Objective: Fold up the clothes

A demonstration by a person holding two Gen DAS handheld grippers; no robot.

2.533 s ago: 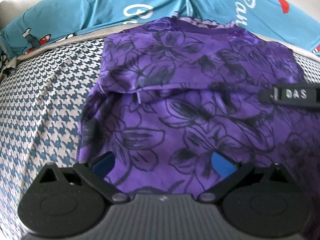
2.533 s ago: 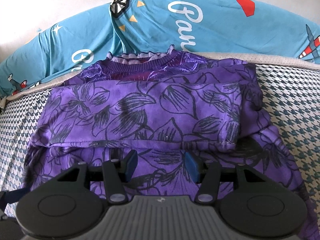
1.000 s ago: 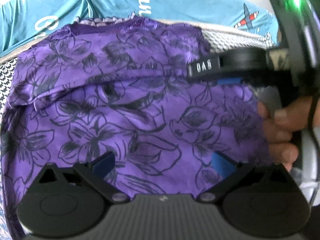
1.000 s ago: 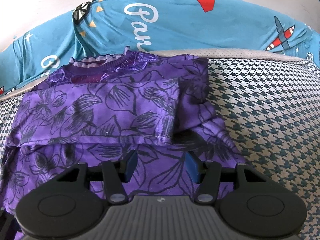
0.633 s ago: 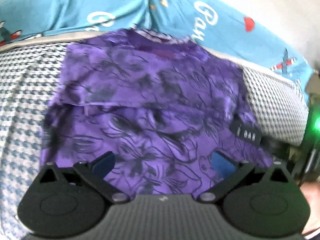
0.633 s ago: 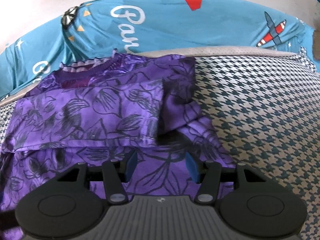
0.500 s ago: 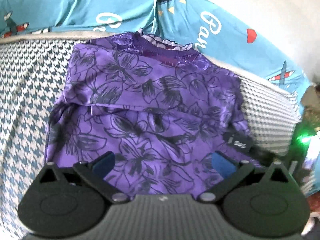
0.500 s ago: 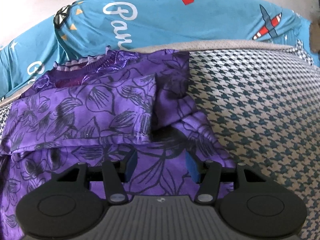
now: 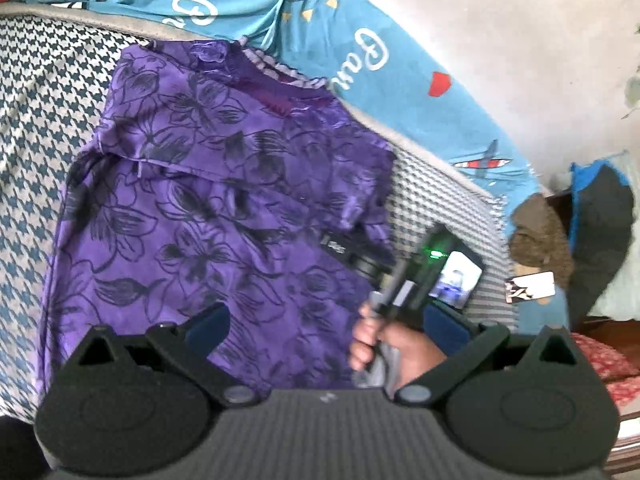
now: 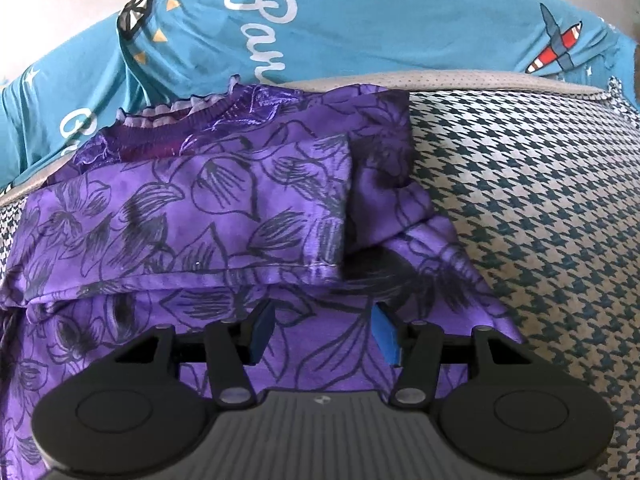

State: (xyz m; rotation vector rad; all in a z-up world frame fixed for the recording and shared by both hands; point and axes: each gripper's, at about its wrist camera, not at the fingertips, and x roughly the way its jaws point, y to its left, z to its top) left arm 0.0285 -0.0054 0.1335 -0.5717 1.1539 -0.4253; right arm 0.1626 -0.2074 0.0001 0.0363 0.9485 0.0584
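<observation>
Both grippers open over purple top.

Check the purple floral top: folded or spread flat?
Partly folded. On the purple floral top a sleeve lies across the chest, hem showing; the lower body remains unfolded.
</observation>
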